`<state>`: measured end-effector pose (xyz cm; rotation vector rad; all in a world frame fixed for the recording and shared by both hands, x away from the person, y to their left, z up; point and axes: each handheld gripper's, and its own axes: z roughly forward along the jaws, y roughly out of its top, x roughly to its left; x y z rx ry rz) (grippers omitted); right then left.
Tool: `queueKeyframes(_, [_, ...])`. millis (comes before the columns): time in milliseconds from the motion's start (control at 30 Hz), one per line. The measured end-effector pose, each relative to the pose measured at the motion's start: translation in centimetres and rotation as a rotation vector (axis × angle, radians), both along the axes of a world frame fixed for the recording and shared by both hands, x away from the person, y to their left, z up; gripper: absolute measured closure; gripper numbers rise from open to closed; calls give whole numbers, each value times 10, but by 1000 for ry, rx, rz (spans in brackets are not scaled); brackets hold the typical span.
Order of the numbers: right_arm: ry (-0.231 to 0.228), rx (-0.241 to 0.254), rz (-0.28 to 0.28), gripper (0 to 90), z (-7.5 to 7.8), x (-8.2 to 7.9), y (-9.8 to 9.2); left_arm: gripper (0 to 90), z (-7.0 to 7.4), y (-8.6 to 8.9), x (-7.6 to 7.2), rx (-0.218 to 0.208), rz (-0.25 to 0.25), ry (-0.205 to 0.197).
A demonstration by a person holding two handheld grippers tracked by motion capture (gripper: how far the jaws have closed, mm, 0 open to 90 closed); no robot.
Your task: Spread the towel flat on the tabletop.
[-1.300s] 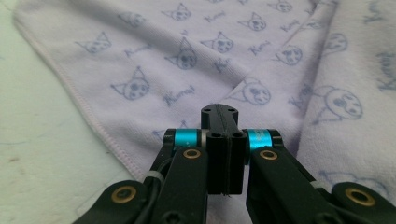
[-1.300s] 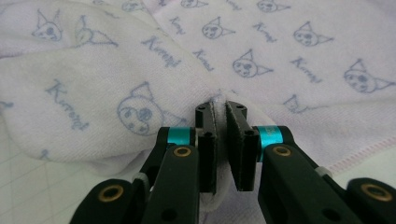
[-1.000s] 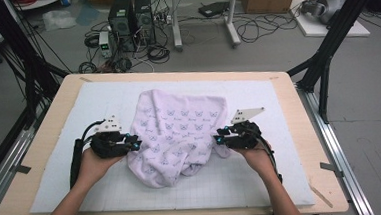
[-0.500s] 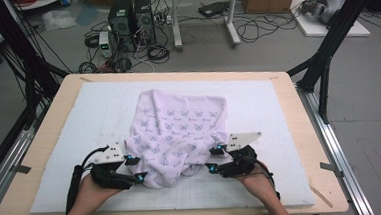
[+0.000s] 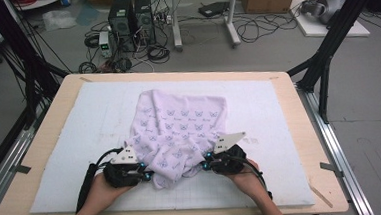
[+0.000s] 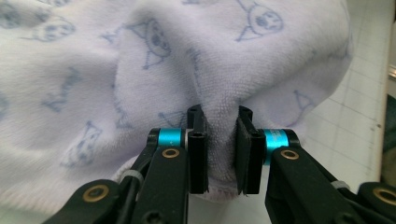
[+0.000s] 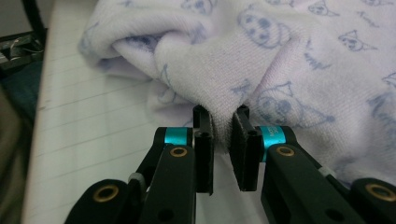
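A lilac-white towel point(image 5: 180, 128) printed with small blue cat faces lies crumpled on the white mat point(image 5: 79, 124). My left gripper point(image 5: 145, 176) is at the towel's near left edge and my right gripper point(image 5: 205, 164) at its near right edge. In the left gripper view the left gripper point(image 6: 221, 115) has just been closing and pinches a fold of the towel point(image 6: 140, 70) by its hem. In the right gripper view the right gripper point(image 7: 221, 114) has likewise just been closing, with a fold of the towel point(image 7: 280, 60) squeezed between its pads.
The mat covers a wooden table point(image 5: 311, 145) with metal rails along both sides. A black frame post point(image 5: 325, 54) stands at the far right corner. Computers and cables point(image 5: 133, 21) sit on the floor beyond the table.
Both hands have come toward the near table edge and a little inward, from the towel's sides to its near hem. The jaws opened wider, then closed on the cloth.
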<state>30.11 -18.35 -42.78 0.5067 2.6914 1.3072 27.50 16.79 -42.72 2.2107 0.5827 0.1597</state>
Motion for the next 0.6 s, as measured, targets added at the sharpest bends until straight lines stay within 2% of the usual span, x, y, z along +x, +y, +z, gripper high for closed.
queueKeyframes(133, [-4,19,25,817,14,-16,-11,777,17,17,-6,-42,9,-17])
queueKeyframes(233, [7,40,65,822,27,-33,-15,778,33,27,-11,-78,8,-32])
queueKeyframes(333, [-3,44,126,822,45,-49,-12,778,48,30,-12,-83,7,-64])
queueKeyframes(367, [-7,42,129,822,50,-51,-10,778,51,30,-10,-84,12,-68])
queueKeyframes(467, [-28,23,119,818,61,-43,-7,769,53,27,6,-64,46,-58])
queueKeyframes(533, [-25,16,86,816,62,-27,-6,766,49,22,23,-32,78,-53])
queueKeyframes(600, [-20,-14,38,815,57,-4,-6,765,41,15,42,-3,111,-36])
